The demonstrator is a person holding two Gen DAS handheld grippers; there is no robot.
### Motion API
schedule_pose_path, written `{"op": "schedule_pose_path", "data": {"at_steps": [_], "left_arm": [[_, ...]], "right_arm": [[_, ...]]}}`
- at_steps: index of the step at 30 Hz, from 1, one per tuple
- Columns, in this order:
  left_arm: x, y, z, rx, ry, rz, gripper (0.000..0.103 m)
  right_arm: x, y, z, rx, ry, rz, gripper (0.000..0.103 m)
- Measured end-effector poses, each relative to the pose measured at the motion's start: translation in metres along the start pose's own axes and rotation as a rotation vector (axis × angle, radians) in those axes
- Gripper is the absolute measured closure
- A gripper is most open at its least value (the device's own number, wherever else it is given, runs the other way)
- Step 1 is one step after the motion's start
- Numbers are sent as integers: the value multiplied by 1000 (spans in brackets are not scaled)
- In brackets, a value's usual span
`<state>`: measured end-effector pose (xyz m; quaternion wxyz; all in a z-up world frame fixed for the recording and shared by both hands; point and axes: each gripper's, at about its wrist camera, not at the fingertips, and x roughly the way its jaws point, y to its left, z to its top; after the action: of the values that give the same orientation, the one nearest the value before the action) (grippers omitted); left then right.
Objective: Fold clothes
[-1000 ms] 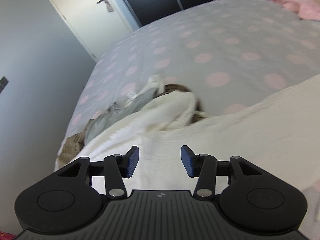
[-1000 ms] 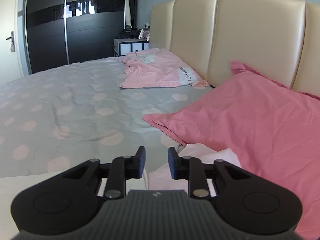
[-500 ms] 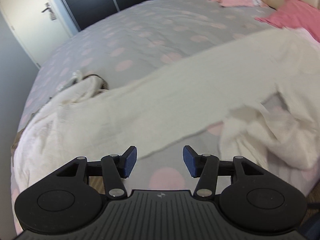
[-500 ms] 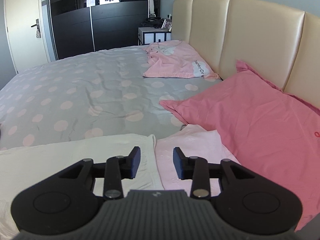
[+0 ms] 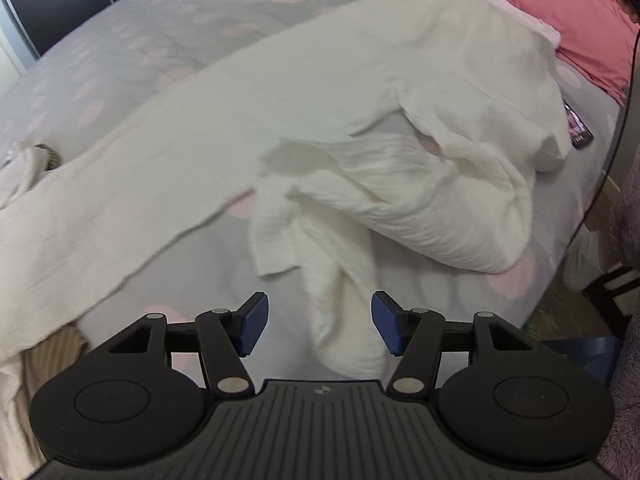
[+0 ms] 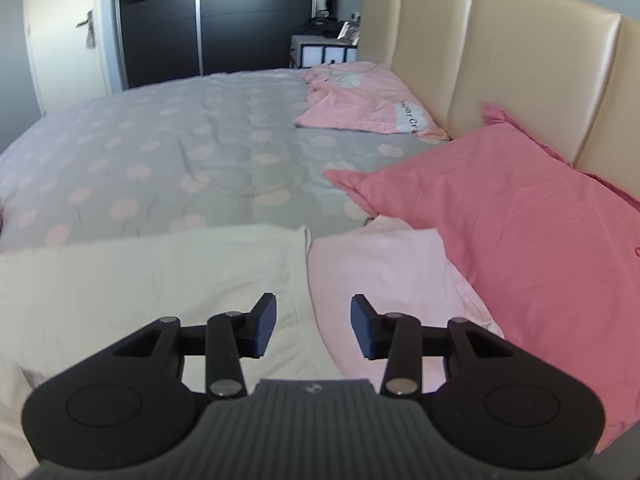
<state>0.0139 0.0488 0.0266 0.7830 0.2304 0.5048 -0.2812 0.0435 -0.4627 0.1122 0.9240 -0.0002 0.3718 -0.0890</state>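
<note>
**Left gripper swings to the bunched sleeve**

Across the bed, the white garment lies stretched, one sleeve crumpled near the bed's edge. The left gripper has swung over it, jaws apart (empty); the right gripper, opened wider, hovers at the garment's end.

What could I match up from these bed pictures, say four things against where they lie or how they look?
Things:
1. white garment
2. dark pink pillow
3. pale pink folded cloth
4. left gripper

Descriptions:
A. open, over a rumpled sleeve
B. against the cream headboard
C. spread long across the spotted grey cover
D. flat between the white fabric and the pillow

Pairs: 1-C, 2-B, 3-D, 4-A
</note>
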Motion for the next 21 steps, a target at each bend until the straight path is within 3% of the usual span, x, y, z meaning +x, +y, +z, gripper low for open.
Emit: {"op": "schedule_pose_path", "data": {"at_steps": [7, 16, 21], "left_arm": [[31, -31, -3, 42, 70, -26, 48], [63, -61, -5, 77, 126, -32, 50], [75, -56, -6, 24, 150, 14, 72]], "right_arm": [[21, -23, -51, -59, 136, -5, 58], [65, -65, -96, 236, 254, 64, 54], [95, -54, -100, 253, 303, 114, 56]]}}
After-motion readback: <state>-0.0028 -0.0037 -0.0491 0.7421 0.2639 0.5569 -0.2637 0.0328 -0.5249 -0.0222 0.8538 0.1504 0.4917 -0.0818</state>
